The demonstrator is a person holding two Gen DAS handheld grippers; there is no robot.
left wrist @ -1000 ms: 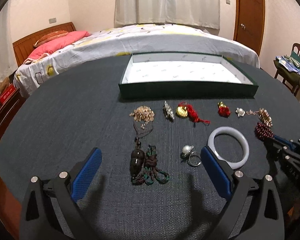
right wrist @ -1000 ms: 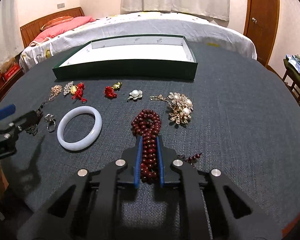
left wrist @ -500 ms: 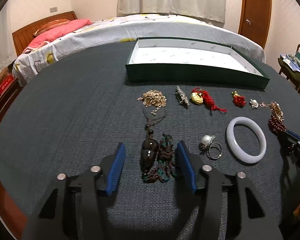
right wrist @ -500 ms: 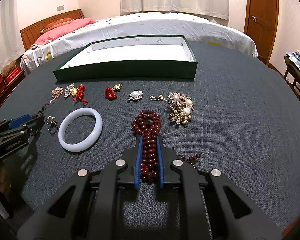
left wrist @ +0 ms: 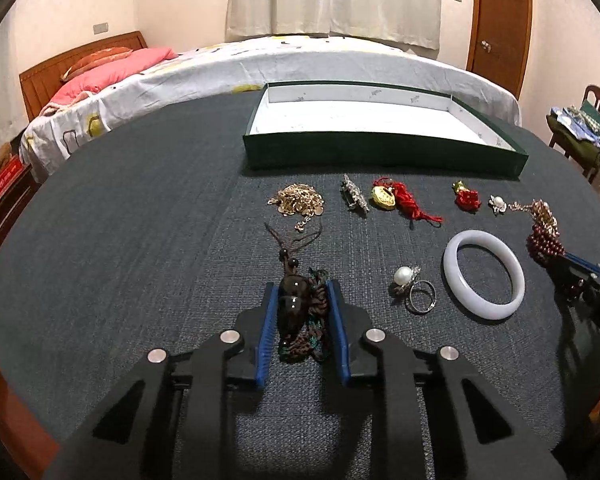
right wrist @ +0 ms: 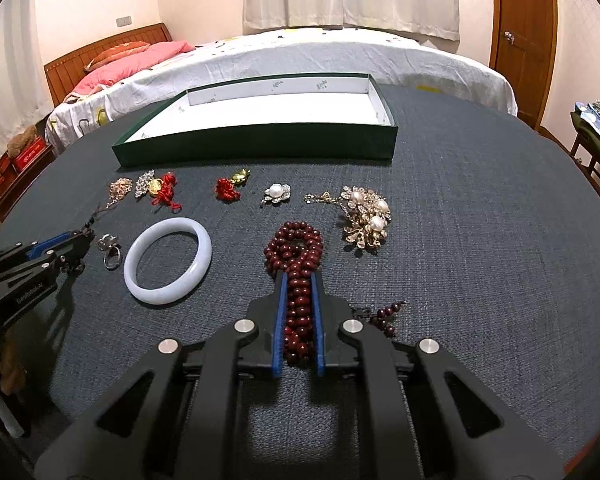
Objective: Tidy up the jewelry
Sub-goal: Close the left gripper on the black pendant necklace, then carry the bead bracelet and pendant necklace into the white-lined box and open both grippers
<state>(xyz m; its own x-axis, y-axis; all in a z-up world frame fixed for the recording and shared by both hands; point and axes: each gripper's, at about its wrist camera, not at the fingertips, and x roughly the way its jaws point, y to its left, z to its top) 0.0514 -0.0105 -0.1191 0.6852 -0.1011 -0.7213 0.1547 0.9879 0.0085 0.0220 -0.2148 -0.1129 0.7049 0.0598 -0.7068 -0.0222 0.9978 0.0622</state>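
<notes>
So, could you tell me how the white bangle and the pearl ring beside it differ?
The white bangle is a thick, plain, milky hoop; the pearl ring is a thin metal band topped by a pearl. The bangle is much larger. Both lie loose on the dark tablecloth, close together, neither in a gripper.

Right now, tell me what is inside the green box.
The green box shows only its bare white lining; no jewelry lies in the part in view. Its near wall hides the front strip of the floor, so that strip cannot be checked.
</notes>
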